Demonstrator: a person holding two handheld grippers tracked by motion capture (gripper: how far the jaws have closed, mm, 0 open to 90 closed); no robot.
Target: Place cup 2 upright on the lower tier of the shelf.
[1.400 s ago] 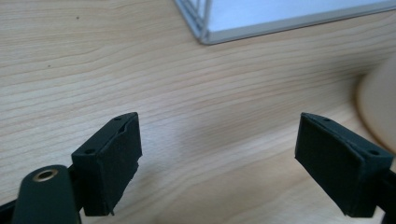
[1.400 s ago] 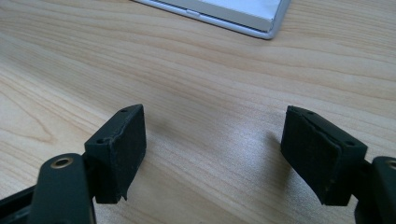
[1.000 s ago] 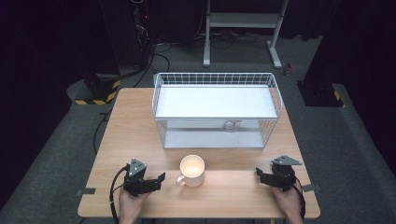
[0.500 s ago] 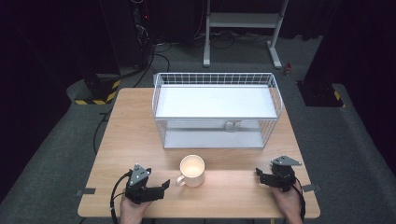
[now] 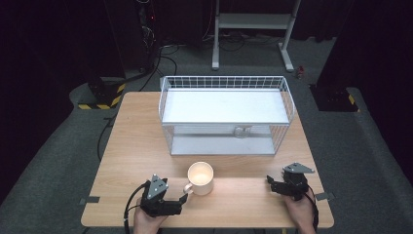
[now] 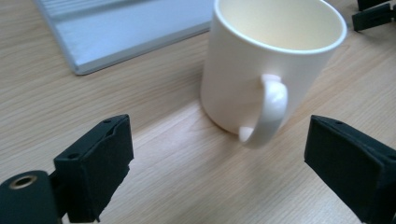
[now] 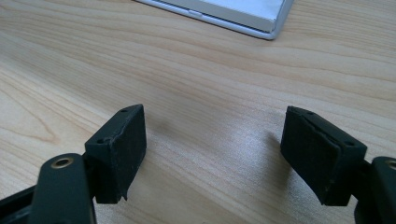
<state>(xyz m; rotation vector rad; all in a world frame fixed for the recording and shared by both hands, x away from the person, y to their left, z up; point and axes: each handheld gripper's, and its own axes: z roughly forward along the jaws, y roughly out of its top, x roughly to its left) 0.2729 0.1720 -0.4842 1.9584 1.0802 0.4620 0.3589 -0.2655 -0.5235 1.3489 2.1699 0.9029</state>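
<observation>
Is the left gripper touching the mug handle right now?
Apart. In the left gripper view the left gripper has both pads wide of the mug; bare table shows between each pad and the handle.

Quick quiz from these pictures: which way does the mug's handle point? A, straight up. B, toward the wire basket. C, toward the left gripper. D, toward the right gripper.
C: in the high view the mug stands upright with its handle turned to the left gripper, and in the left gripper view the handle faces the camera, ahead of the open jaws.
</observation>
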